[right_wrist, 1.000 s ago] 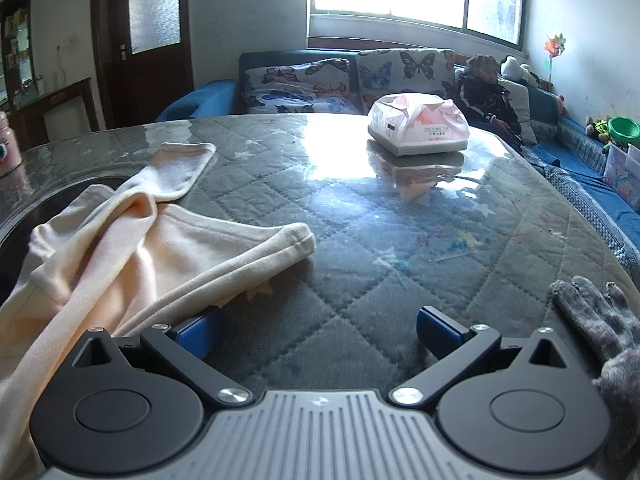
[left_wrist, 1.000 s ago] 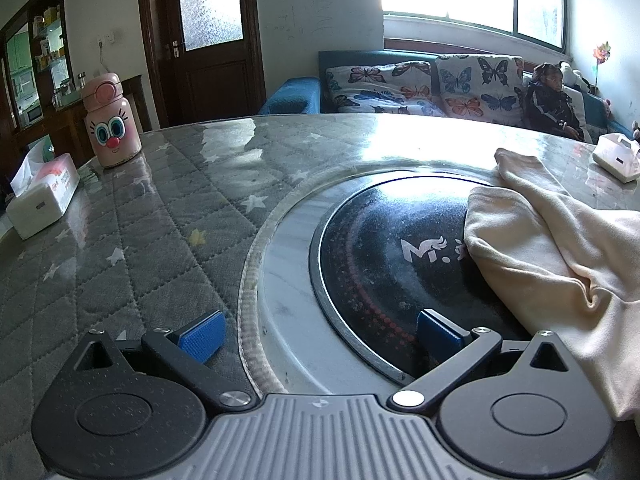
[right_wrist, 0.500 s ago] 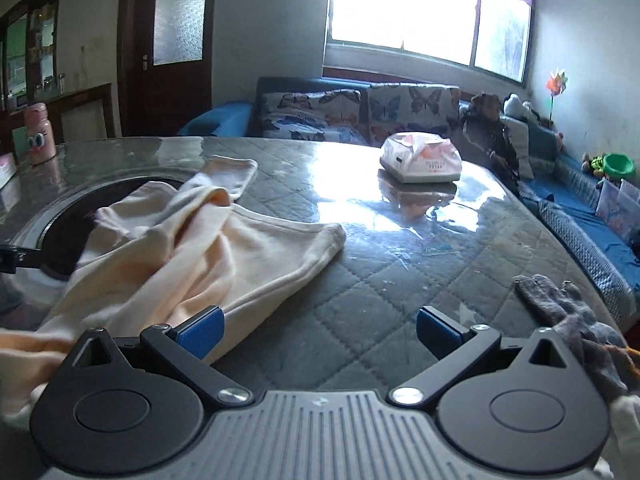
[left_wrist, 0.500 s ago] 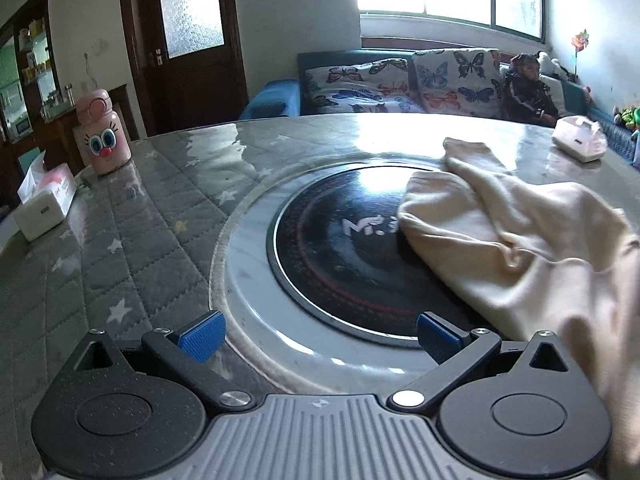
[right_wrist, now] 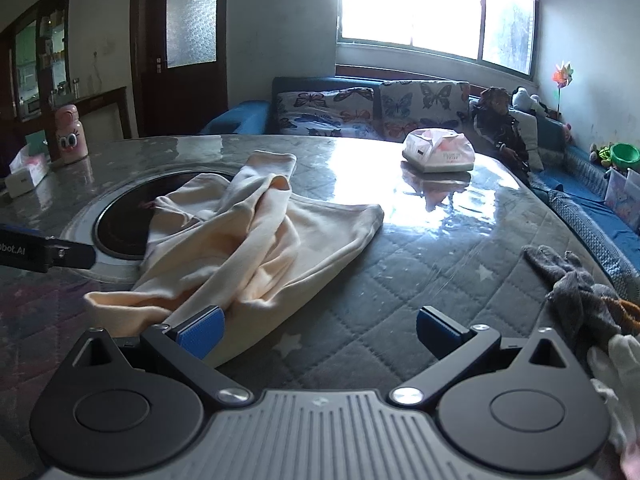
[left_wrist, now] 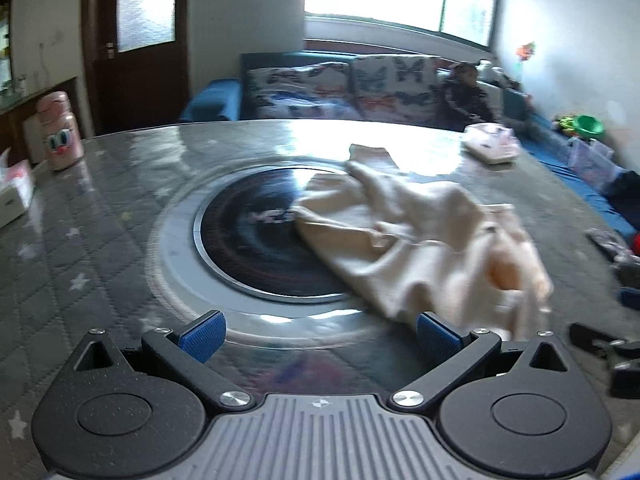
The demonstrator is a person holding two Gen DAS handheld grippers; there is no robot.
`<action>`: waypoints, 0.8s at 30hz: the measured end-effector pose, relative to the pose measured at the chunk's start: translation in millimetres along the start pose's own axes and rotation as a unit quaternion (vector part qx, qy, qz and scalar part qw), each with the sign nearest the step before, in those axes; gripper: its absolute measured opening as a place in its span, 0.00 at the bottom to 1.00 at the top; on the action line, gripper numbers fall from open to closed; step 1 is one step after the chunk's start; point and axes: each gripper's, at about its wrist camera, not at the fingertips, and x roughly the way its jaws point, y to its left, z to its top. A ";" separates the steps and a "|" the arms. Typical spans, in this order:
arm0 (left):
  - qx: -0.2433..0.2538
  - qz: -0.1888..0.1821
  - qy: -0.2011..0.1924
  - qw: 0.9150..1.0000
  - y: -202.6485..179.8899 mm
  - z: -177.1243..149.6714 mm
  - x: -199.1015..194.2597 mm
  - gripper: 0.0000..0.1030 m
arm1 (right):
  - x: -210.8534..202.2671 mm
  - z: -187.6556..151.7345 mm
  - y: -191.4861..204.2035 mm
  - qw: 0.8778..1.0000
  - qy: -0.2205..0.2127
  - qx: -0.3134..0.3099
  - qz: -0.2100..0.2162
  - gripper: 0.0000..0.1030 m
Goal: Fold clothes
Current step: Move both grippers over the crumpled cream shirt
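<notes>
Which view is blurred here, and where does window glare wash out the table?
Left wrist view: motion-smeared throughout, the cream garment soft-edged. Right wrist view: sharp, garment folds crisp. Both: the window is blown out, with glare on the glossy table near the tissue pack.

1. We see daylight pouring from the window (right_wrist: 436,8), which is blown out to white.
2. Glare streaks across the glossy table (right_wrist: 440,200) below it.
3. We find the left wrist view smeared with blur; the cloth (left_wrist: 420,240) is soft-edged.
4. The right wrist view is sharp.
5. Both views bend and darken at the corners.
</notes>
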 end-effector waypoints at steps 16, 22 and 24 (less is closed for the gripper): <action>0.054 -0.047 0.005 0.997 -53.5 25.9 13.9 0.98 | -12.2 0.4 -4.7 1.000 0.003 0.012 0.011 0.96; 0.075 -0.067 0.007 0.995 -70.2 41.0 32.0 0.84 | -5.6 5.2 -13.8 1.000 0.006 0.012 0.010 0.91; 0.086 -0.073 0.009 0.994 -76.5 45.9 39.8 0.78 | -2.4 7.5 -17.9 1.000 0.006 0.014 0.011 0.90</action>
